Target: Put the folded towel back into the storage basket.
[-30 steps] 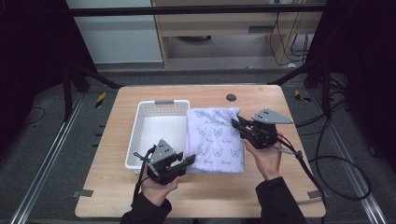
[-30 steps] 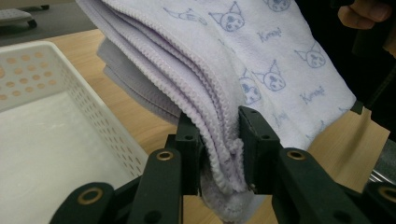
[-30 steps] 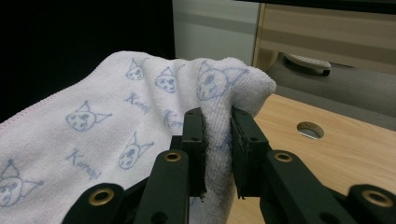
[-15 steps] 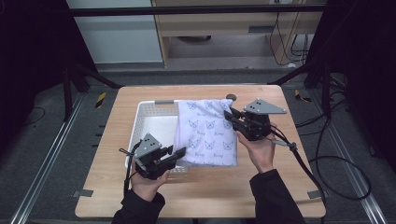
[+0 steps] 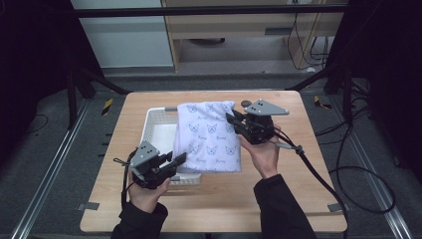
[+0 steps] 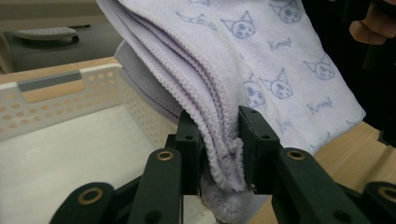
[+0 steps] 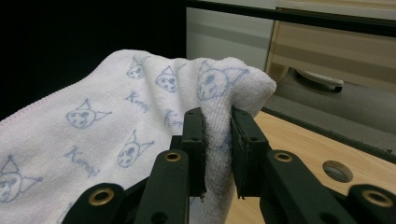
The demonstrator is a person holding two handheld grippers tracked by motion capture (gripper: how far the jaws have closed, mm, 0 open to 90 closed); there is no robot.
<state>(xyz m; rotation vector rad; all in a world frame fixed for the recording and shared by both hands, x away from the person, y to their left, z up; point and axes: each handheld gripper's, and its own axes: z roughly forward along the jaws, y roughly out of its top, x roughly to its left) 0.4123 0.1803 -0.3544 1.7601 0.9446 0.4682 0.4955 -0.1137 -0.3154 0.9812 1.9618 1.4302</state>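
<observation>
1. Since a second ago the folded towel (image 5: 209,137) has travelled leftward: it lay on the bare wood beside the basket (image 5: 158,130), and now its left part hangs over the basket's right side, with both grippers shifted left along with it.
2. The left gripper (image 6: 219,154) has its jaws closed on the towel's near corner; in the left gripper view the stacked stitched edges are squeezed between the two black jaws, right above the basket's perforated wall.
3. The right gripper (image 7: 217,140) has its jaws clamped on the far corner; in the right gripper view the cloth bunches into a soft hump above the jaws, with the surface (image 7: 299,154) and a round hole (image 7: 338,171) beyond.
4. Between the two grips the towel is carried clear of the wood, sagging a little in the middle, its cat-print face upward.
5. My reading: this is the carrying step, moving the folded towel into the white basket. It looks roughly halfway across.
6. The next move would call for both hands travelling further left together, keeping the fold flat, then lowering until the cloth rests on the basket floor before either grip lets go.
7. Pose, in the high view: the left hand (image 5: 147,191) is low at the near edge, its gripper pointing up-right; the right hand (image 5: 263,152) reaches further out, its gripper pointing left, cable (image 5: 318,174) trailing off to the right.
</observation>
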